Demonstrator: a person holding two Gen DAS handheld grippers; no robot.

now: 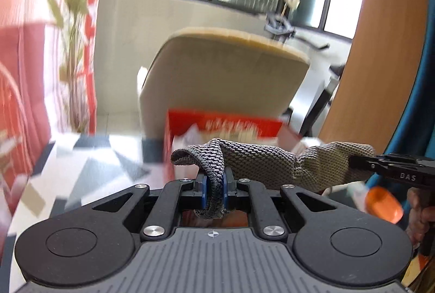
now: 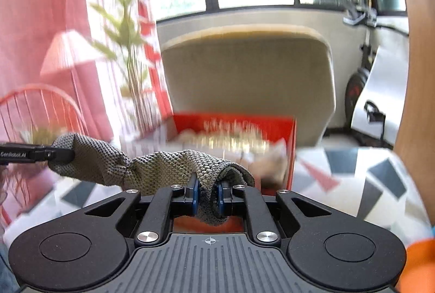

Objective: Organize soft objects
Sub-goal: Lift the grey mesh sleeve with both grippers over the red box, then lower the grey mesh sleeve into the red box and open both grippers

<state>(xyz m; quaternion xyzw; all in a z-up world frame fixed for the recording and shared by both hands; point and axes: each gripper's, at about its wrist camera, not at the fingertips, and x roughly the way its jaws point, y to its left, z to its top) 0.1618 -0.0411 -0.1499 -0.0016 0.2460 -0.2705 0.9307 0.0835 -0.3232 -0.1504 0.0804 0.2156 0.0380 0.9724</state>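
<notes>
A grey knitted cloth (image 1: 261, 162) hangs in the air, stretched between both grippers. My left gripper (image 1: 214, 188) is shut on one end of it. My right gripper (image 2: 208, 196) is shut on the other end of the cloth (image 2: 163, 165). In the left wrist view the right gripper's finger (image 1: 391, 166) shows at the right edge, clamped on the cloth. In the right wrist view the left gripper's finger (image 2: 35, 154) shows at the left edge. A red box (image 1: 217, 127) stands just beyond the cloth on a patterned surface; it also shows in the right wrist view (image 2: 236, 127).
A beige chair back (image 1: 225, 75) stands behind the red box. A red curtain (image 1: 24, 48) and a green plant (image 1: 73, 29) are at the left. A wooden panel (image 1: 380, 48) is at the right. The surface (image 2: 367, 184) has a grey, white and red geometric pattern. The view is motion-blurred.
</notes>
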